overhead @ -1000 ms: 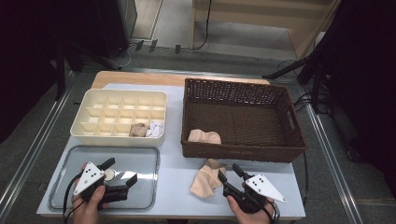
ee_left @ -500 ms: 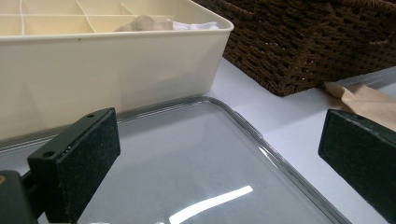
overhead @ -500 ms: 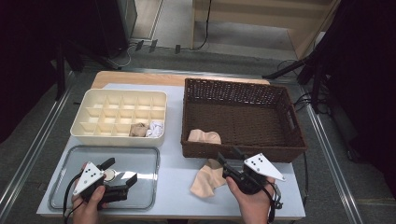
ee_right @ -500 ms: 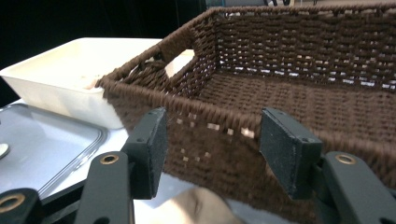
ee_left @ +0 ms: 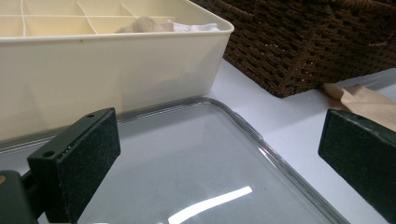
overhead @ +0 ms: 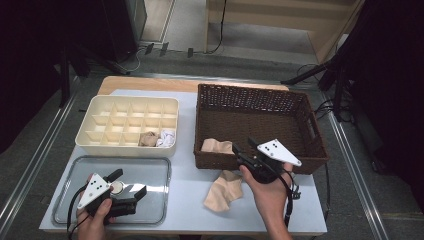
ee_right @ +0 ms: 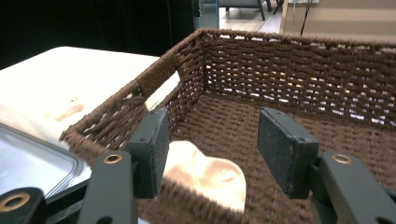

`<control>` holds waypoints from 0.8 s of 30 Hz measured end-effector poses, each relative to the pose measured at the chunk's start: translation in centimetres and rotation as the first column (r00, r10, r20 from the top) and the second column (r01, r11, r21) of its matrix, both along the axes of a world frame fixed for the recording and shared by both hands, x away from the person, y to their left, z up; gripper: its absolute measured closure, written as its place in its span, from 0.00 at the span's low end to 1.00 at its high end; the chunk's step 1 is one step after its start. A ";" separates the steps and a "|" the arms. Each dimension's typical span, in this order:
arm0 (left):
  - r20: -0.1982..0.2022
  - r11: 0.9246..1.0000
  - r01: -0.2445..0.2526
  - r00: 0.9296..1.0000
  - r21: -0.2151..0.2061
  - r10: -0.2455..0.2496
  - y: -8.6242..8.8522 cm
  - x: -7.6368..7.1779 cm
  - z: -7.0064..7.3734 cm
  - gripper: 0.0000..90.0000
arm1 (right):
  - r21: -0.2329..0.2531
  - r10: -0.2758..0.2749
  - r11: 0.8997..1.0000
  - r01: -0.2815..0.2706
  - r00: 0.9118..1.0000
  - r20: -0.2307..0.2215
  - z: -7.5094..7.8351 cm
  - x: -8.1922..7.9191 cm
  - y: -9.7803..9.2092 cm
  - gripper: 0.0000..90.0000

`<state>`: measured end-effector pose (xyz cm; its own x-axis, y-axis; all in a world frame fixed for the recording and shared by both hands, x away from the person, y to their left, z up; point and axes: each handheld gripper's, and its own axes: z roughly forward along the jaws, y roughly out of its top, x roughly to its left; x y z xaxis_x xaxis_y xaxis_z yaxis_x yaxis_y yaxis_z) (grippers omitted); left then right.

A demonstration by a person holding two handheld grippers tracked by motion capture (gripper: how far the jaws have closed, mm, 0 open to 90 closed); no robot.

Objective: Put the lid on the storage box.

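Observation:
A brown wicker basket (overhead: 300, 102) stands at the right with a beige sock (overhead: 216, 146) in its near left corner. A second beige sock (overhead: 223, 190) lies crumpled on the table in front of it. My right gripper (overhead: 245, 148) hovers open over the basket's near wall. In the right gripper view its jaws (ee_right: 217, 149) frame the sock (ee_right: 210, 175) inside the basket (ee_right: 280, 42) without touching it. My left gripper (overhead: 128, 184) rests open and empty over the clear tray (overhead: 159, 167). In the left gripper view its jaws (ee_left: 217, 158) stand wide apart above the tray (ee_left: 261, 140).
A cream divided organizer (overhead: 100, 107) sits at the back left, with a brownish rolled sock (overhead: 148, 139) and a white one (overhead: 166, 137) in its front right cells. A small round white disc (overhead: 117, 187) lies in the clear tray. The table's front edge is close to both hands.
My right gripper has lifted from beside the sock on the table and moved forward to the basket's near wall. The left gripper has stayed put.

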<state>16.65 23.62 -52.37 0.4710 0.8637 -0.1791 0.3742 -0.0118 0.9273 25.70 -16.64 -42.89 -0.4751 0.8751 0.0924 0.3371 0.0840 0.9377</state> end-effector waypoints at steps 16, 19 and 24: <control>0.001 0.999 -0.027 1.000 -0.031 0.027 1.0 0.4 0.0 0.00 | -0.018 -0.010 1.000 0.009 0.998 -0.055 0.2 5.1 1.3 0.57; 0.002 0.999 -0.032 0.999 -0.032 0.032 1.2 0.6 0.0 0.00 | -0.019 -0.012 1.000 0.011 0.997 -0.075 0.0 6.1 1.5 0.59; 0.000 0.999 -0.029 1.000 -0.026 0.029 1.2 0.9 -0.1 0.00 | -0.031 -0.011 0.999 0.009 0.995 -0.095 0.1 7.5 1.8 0.61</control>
<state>17.51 24.81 -52.47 0.4455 0.8723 -0.2014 0.3740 0.0231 0.9271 33.25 -14.82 -42.82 -0.4565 0.8828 0.1104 0.4258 0.1079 0.8984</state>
